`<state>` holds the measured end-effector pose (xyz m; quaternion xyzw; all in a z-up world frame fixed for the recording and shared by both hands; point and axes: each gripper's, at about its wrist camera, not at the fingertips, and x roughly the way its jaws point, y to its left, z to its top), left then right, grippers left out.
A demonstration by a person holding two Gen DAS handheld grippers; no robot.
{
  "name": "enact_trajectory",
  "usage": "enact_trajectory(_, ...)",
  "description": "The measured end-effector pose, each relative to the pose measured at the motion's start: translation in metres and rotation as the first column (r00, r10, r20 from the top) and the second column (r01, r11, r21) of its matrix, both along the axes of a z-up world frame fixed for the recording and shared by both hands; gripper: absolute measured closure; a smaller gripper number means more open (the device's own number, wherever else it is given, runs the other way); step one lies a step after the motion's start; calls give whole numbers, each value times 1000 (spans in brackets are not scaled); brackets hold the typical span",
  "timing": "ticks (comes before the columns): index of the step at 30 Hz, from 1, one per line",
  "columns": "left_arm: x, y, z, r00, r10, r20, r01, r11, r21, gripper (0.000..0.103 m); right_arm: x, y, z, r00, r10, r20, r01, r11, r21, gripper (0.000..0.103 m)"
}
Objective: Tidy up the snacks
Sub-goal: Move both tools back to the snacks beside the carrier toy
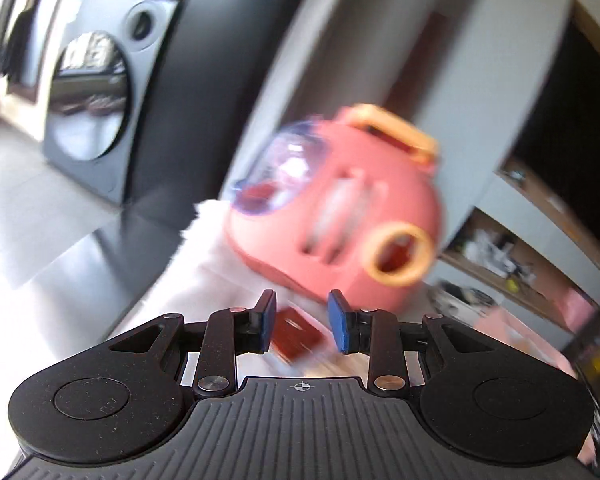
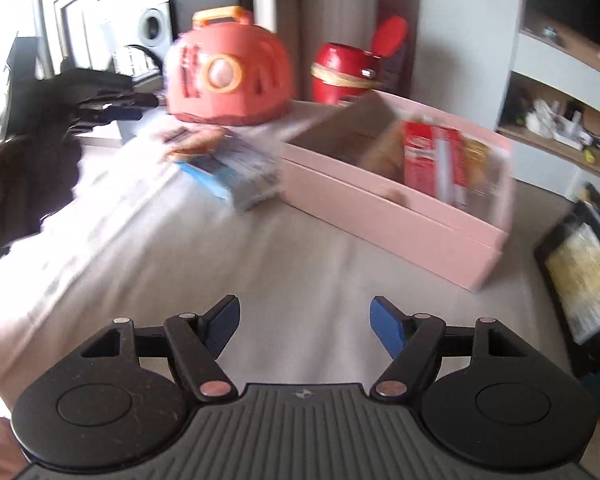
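Both views are motion-blurred. My left gripper (image 1: pixel 302 322) is open above a small red snack packet (image 1: pixel 296 336) lying on the white cloth, in front of a salmon-pink toy container (image 1: pixel 340 208) with orange rings. My right gripper (image 2: pixel 304 328) is open and empty over the cloth-covered table. Ahead of it stands a pink box (image 2: pixel 400 208) holding a red snack packet (image 2: pixel 432 164) and other snacks. A blue-and-white snack pack (image 2: pixel 236 172) lies left of the box, with another packet (image 2: pixel 192 140) behind it. The left gripper (image 2: pixel 108 100) shows at far left.
The salmon toy container (image 2: pixel 228 68) and a red jar (image 2: pixel 344 74) with a red lid stand at the back of the table. A black tablet-like frame (image 2: pixel 580 276) lies at the right edge. Shelves (image 2: pixel 560 128) line the right wall. A washing machine (image 1: pixel 88 100) stands at left.
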<state>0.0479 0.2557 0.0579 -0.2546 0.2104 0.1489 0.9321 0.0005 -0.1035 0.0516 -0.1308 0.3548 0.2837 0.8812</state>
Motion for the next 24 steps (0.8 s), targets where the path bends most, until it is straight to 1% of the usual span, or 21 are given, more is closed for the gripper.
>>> enact_trajectory(2, 24, 13, -6, 999, -34, -42, 33, 999, -20, 71, 3, 16, -4, 1000, 28, -14, -28, 1000, 1, 30)
enact_trajectory(3, 38, 17, -9, 997, -48, -61, 48, 999, -12, 71, 4, 23, -6, 999, 42, -23, -42, 999, -4, 30)
enact_trajectory(5, 60, 16, -16, 993, -58, -106, 63, 997, 46, 71, 6, 37, -9, 998, 58, -34, -59, 998, -22, 30)
enact_trajectory(6, 70, 13, -21, 989, -73, -129, 84, 993, 79, 71, 7, 43, -10, 997, 64, -36, -65, 997, -29, 30)
enact_trajectory(7, 76, 9, -25, 983, -99, -153, 115, 988, 101, 71, 7, 47, -10, 997, 69, -36, -71, 997, -35, 30)
enact_trajectory(9, 79, 2, -35, 971, -154, -185, 178, 977, 119, 70, 7, 53, -9, 997, 73, -33, -75, 996, -43, 30)
enact_trajectory(11, 65, -5, -38, 969, -189, -161, 213, 967, 142, 70, 10, 57, -6, 997, 76, -27, -77, 996, -55, 30)
enact_trajectory(14, 33, -14, -42, 956, -254, -147, 272, 955, 121, 71, 18, 67, -2, 997, 78, -5, -78, 995, -69, 30)
enact_trajectory(16, 8, -20, -45, 949, -277, -152, 296, 947, 122, 73, 26, 76, 1, 997, 77, 4, -77, 995, -62, 30)
enact_trajectory(20, -33, -35, -48, 934, -323, -153, 343, 931, 128, 73, 44, 105, 8, 996, 88, 8, -88, 996, -26, 30)
enact_trajectory(22, -51, -41, -46, 939, -311, -149, 332, 932, 145, 73, 50, 123, 12, 994, 109, 23, -108, 994, -27, 30)
enact_trajectory(24, -64, -40, -45, 944, -292, -151, 311, 942, 127, 73, 54, 144, 13, 988, 144, 61, -140, 988, -58, 30)
